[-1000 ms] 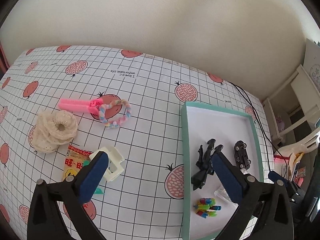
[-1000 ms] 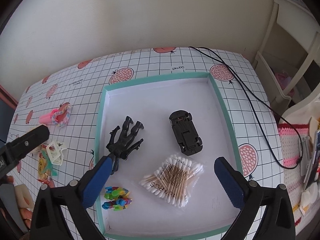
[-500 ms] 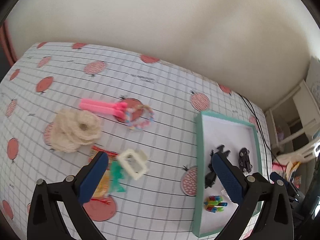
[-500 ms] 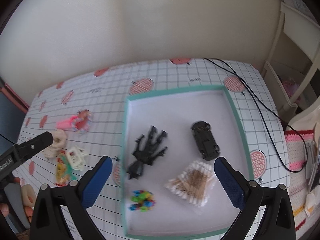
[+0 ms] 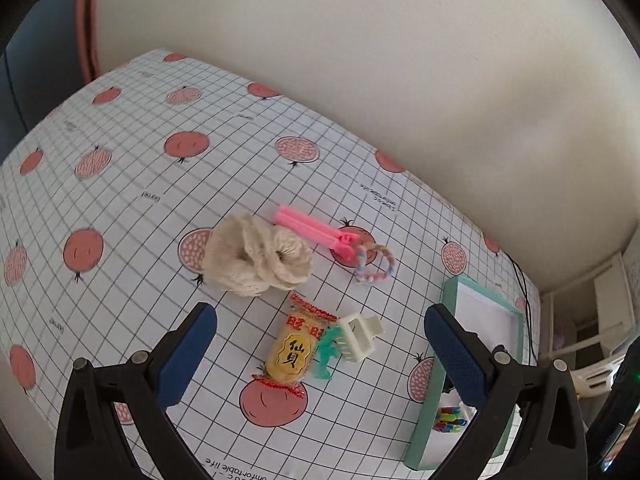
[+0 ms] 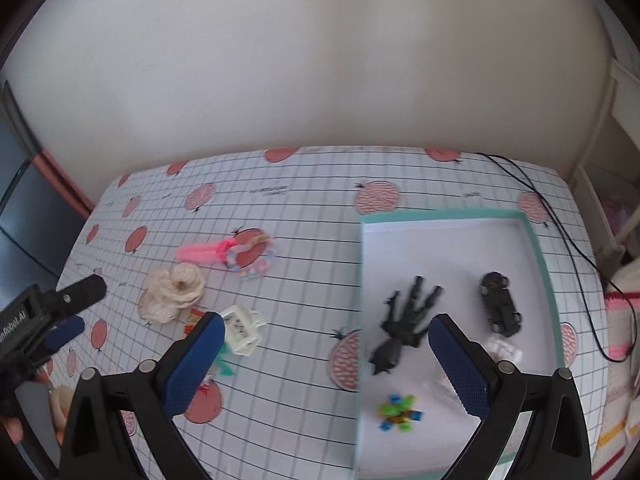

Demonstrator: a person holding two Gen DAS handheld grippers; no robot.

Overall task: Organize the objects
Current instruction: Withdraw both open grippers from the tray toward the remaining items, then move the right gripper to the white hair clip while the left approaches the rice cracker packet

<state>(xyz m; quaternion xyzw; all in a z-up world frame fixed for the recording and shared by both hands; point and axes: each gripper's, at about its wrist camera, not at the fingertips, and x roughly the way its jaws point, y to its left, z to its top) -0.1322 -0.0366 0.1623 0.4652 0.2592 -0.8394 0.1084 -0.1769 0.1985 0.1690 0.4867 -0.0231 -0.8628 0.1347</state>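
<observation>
A: Where do the two grippers stand?

B: The left gripper [image 5: 320, 344] hangs above the checked tablecloth [image 5: 132, 216] with its fingers spread wide and nothing between them. The right gripper [image 6: 326, 354] is just as wide apart and empty, over the near left edge of the green tray [image 6: 538, 248].

A: And the loose things?

B: On the cloth, a yellow snack packet [image 5: 294, 350] lies between the left fingers, touching a white hair claw [image 5: 358, 336] and a small green piece [image 5: 326, 354] whose kind I cannot make out. Beyond them sit a cream crochet flower [image 5: 258, 260], a pink clip [image 5: 310, 228] and a pastel braided ring [image 5: 376, 266].

A: Inside the tray?

B: A black figure [image 6: 404, 314], a black toy car [image 6: 500, 304], a colourful small toy [image 6: 400, 414], and something pale, blurred, behind the right finger.
</observation>
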